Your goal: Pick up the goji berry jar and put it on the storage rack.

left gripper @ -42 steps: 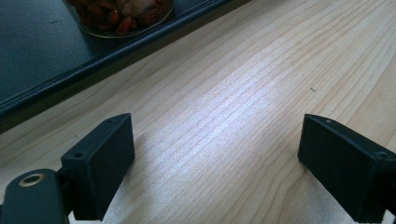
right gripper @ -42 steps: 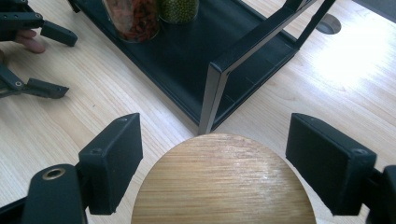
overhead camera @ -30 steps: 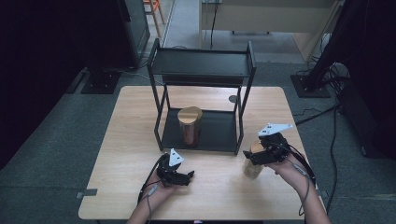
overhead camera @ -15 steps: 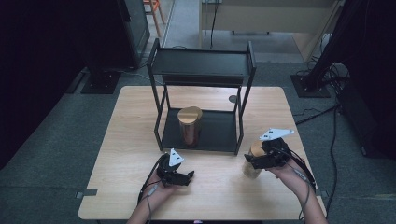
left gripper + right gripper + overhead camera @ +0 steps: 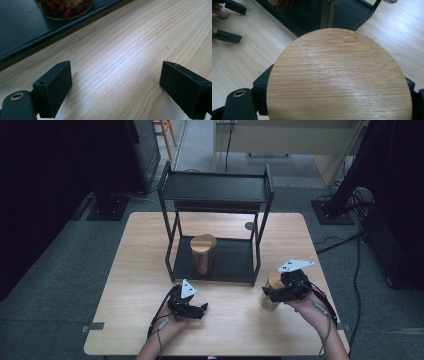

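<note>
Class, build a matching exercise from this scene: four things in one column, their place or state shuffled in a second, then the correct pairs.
Things:
1. left gripper
2. right gripper
3. jar in the rack
4. top shelf

Place or state:
A. on the rack's bottom shelf
B. bare
C. jaws apart over the table
D. jaws around a wooden-lidded jar

Pairs: 1-C, 2-D, 3-A, 4-B

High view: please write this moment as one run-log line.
left gripper: open, on table | right gripper: around jar with wooden lid | second jar: rack lower shelf
</note>
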